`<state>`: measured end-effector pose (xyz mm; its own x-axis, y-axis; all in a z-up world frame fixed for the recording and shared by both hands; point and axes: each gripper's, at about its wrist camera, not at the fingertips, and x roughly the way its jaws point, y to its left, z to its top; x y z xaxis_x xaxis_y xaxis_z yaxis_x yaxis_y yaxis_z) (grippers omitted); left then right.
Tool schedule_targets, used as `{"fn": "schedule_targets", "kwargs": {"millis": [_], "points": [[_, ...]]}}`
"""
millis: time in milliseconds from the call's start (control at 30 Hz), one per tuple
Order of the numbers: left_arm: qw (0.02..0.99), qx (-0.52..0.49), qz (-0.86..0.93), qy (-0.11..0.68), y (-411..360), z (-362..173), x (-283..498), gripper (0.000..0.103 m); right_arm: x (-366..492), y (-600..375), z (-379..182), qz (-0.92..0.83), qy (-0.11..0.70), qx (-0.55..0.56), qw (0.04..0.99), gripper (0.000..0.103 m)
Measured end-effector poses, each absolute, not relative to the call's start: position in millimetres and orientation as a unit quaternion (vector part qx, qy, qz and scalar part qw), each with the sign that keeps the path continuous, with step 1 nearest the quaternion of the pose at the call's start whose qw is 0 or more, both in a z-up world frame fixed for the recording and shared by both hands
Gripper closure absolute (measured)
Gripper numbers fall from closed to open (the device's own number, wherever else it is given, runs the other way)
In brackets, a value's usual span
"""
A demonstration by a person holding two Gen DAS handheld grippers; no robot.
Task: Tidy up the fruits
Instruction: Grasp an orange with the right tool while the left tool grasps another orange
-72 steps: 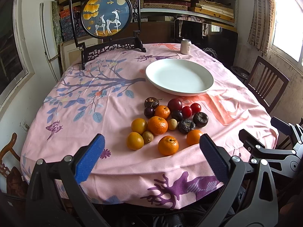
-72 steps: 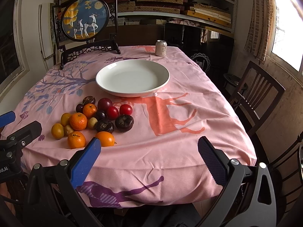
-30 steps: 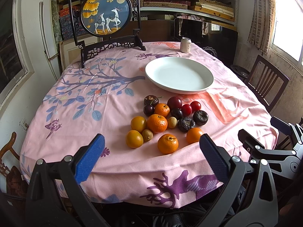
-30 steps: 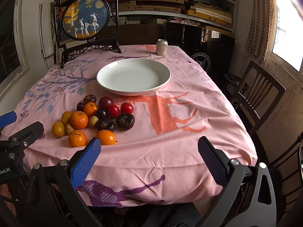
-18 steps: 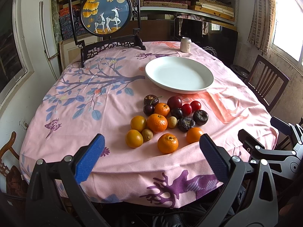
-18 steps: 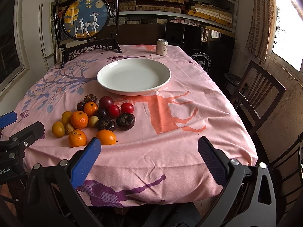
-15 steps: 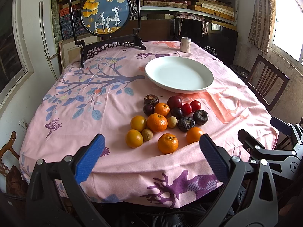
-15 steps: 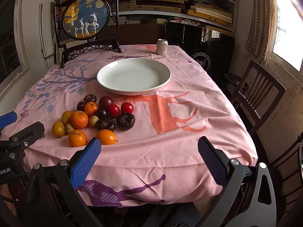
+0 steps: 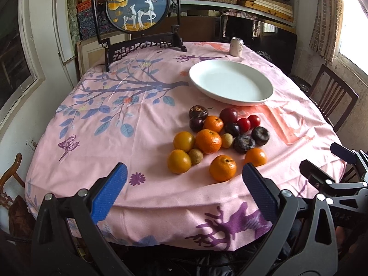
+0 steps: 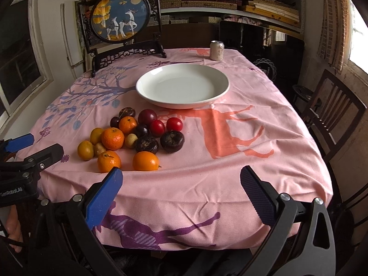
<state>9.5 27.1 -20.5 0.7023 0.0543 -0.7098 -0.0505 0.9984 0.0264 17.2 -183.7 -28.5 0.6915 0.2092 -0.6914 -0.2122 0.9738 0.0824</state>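
From the left wrist view, the left gripper (image 9: pixel 181 189) hangs at the near edge of the worktop with its blue-padded fingers (image 9: pixel 108 193) spread wide and nothing between them. Ahead of it, the round worktop wears a pink cloth printed with purple branches and deer (image 9: pixel 96 138). A loose cluster of fruit (image 9: pixel 216 138) lies on the cloth: orange mandarins, one nearest at the front (image 9: pixel 222 168), small yellow-orange citrus on the left (image 9: pixel 179 161), dark purple plums, two glossy red cherry tomatoes (image 9: pixel 248 122) and two wrinkled dark brown fruits (image 9: pixel 253 139). Just beyond the cluster sits a wide, shallow white ceramic plate (image 9: pixel 231 82), bare inside. A pale drink can (image 9: pixel 236 46) stands upright near the far edge, and a round painted deer screen in a dark carved wooden stand (image 9: pixel 138 4) stands at the back left. The right gripper shows at the right edge as black arms.

From the right wrist view, the right gripper (image 10: pixel 180 195) also hovers at the near edge, its fingers parted wide and holding nothing. The fruit cluster (image 10: pixel 135 135) lies ahead and to the left, apart from the white plate (image 10: pixel 182 87), which sits near the middle of the cloth. The can (image 10: pixel 217 50) stands behind the plate. A dark wooden slatted chair (image 10: pixel 333 115) stands beside the worktop on the right. The left gripper's black frame and one blue pad show at the left edge.
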Motion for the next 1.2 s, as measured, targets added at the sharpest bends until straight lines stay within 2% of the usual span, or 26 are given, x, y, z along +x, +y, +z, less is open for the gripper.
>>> {"fn": "schedule_targets", "kwargs": {"millis": [33,67,100,133,300,367,400,433,767,833,900,1033,1067,1100,1133,1200], "points": [[0.919,0.0,0.037,0.392,33,-25,12,0.002,20,-182,-33,0.13,0.377,0.0,0.917,0.003],[0.916,-0.004,0.044,0.398,39,-30,13,0.002,23,-181,-35,0.146,0.376,0.002,0.915,0.009],[0.914,-0.008,0.051,0.402,46,-34,15,0.002,27,-176,-39,0.161,0.376,0.0,0.913,0.023],[0.912,-0.01,0.058,0.405,53,-39,17,0.002,31,-171,-42,0.17,0.382,-0.005,0.909,0.028],[0.905,-0.026,0.078,0.417,72,-49,26,0.002,61,-146,-57,0.193,0.416,-0.017,0.888,0.028],[0.902,-0.029,0.075,0.424,73,-54,29,0.002,74,-138,-72,0.182,0.443,-0.029,0.877,0.034],[0.901,-0.028,0.073,0.427,73,-57,30,0.002,79,-136,-83,0.185,0.463,-0.028,0.866,0.053],[0.899,-0.028,0.071,0.432,72,-61,34,0.002,82,-136,-91,0.192,0.478,-0.023,0.857,0.059],[0.893,-0.026,0.037,0.448,59,-82,57,0.003,52,-164,-60,0.176,0.423,-0.012,0.889,0.064],[0.894,-0.024,0.033,0.446,55,-86,64,0.009,53,-165,-60,0.174,0.423,-0.012,0.889,0.064],[0.89,-0.033,0.019,0.455,54,-92,73,0.025,55,-167,-65,0.177,0.431,-0.008,0.885,0.064],[0.889,-0.04,0.008,0.456,51,-98,80,0.032,65,-168,-76,0.183,0.446,0.005,0.876,0.064],[0.89,-0.044,0.001,0.453,51,-97,79,0.041,69,-165,-79,0.183,0.446,0.005,0.876,0.064],[0.891,-0.047,-0.005,0.451,50,-96,79,0.059,73,-164,-81,0.181,0.448,0.003,0.875,0.064],[0.891,-0.05,-0.017,0.45,49,-96,79,0.069,76,-163,-84,0.179,0.452,0.0,0.874,0.064],[0.893,-0.047,-0.016,0.448,47,-96,78,0.067,82,-160,-90,0.177,0.46,-0.001,0.87,0.063]]}}
